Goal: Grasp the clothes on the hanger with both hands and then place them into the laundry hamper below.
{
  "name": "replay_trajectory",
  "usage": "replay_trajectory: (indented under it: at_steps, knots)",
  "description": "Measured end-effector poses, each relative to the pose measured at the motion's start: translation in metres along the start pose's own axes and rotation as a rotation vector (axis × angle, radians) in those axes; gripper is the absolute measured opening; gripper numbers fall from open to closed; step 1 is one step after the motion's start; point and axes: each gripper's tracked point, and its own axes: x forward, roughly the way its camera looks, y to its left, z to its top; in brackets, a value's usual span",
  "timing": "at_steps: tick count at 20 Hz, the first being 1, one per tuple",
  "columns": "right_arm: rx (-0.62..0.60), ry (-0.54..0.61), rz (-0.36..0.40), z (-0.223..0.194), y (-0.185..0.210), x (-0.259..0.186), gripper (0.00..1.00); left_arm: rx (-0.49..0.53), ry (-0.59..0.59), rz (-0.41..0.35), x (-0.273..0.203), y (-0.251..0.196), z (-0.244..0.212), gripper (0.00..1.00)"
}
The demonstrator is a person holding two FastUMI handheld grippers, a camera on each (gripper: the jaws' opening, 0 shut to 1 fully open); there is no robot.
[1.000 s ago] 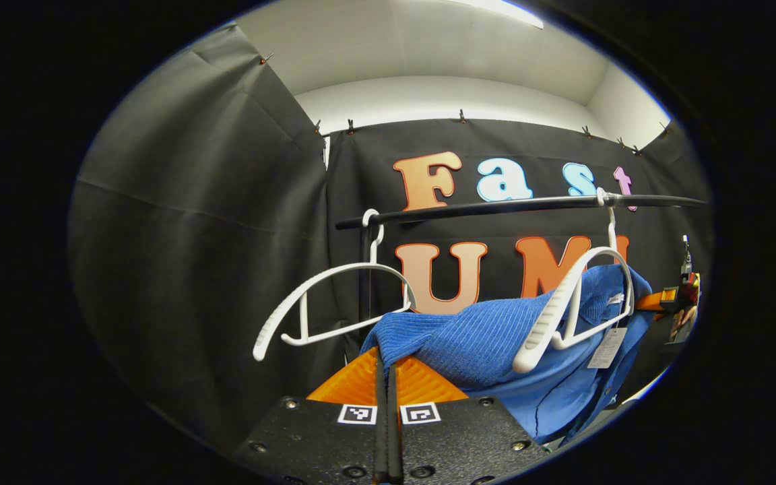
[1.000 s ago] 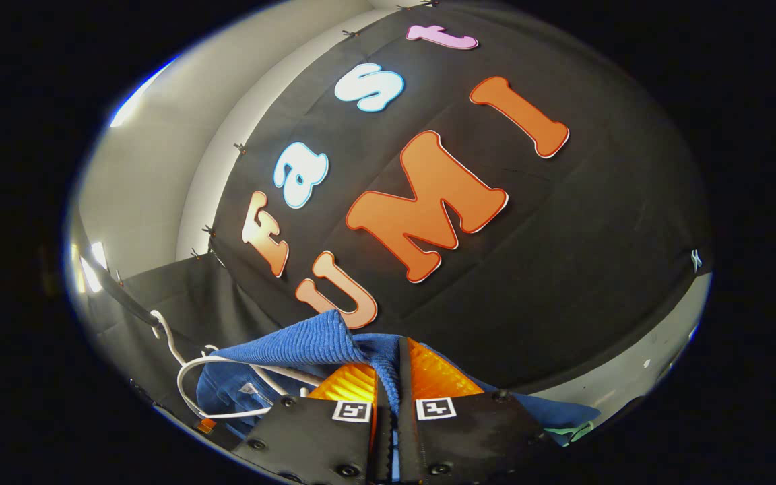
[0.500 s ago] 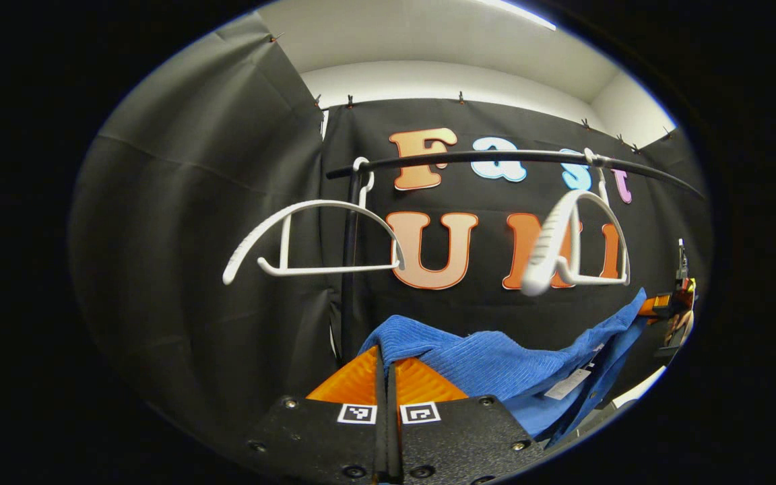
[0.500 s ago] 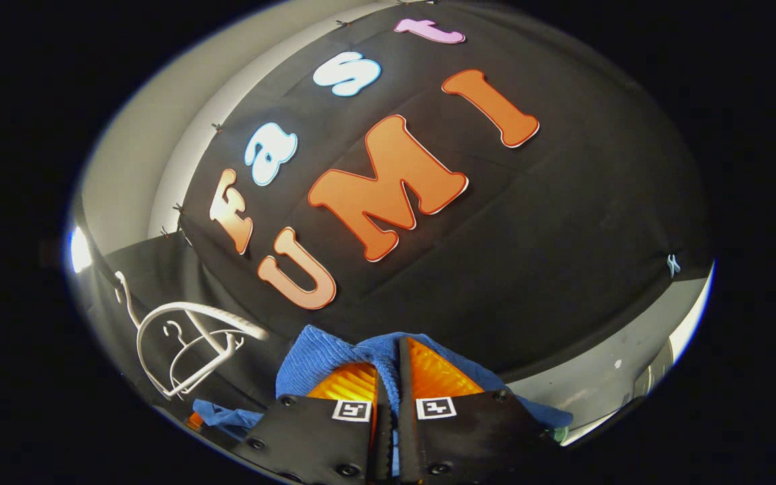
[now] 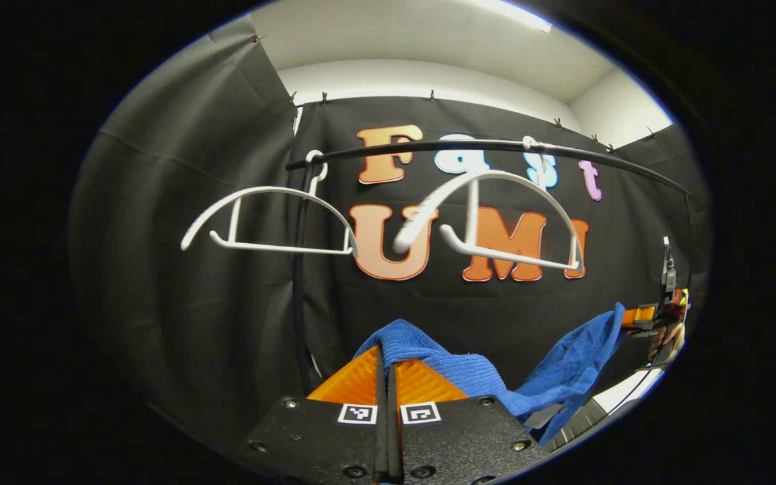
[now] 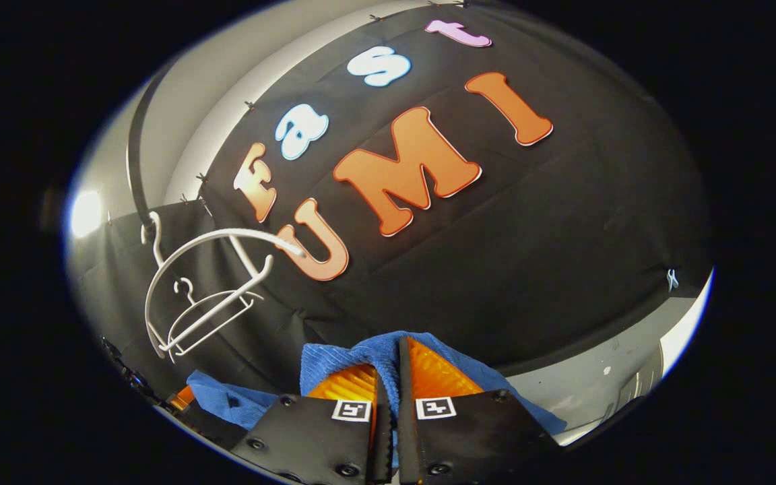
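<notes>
Your left tongs [image 5: 388, 377] and right tongs [image 6: 388, 377] are each clenched on the blue ribbed knit garment [image 5: 469, 374], which sags between them below the two bare white plastic hangers [image 5: 489, 215] on the black rail [image 5: 482, 145]. Removal looks finished; lowering it into the hamper remains, by my judgement.

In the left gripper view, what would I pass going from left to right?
First white hanger → the camera's own orange fingers pinching the blue garment → second white hanger → the other gripper, holding the garment's far end.
</notes>
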Motion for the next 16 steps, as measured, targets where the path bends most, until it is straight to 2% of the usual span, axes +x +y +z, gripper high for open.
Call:
replay_trajectory:
  at_steps: [10,16]
  knots:
    - [-0.069,0.029,0.054,-0.073,0.023,-0.037,0.11,-0.064,0.037,-0.117,-0.005,-0.092,-0.051,0.0]
    - [-0.232,0.033,0.021,-0.111,0.02,-0.042,0.11,-0.034,0.07,-0.213,0.001,-0.149,-0.083,0.0]
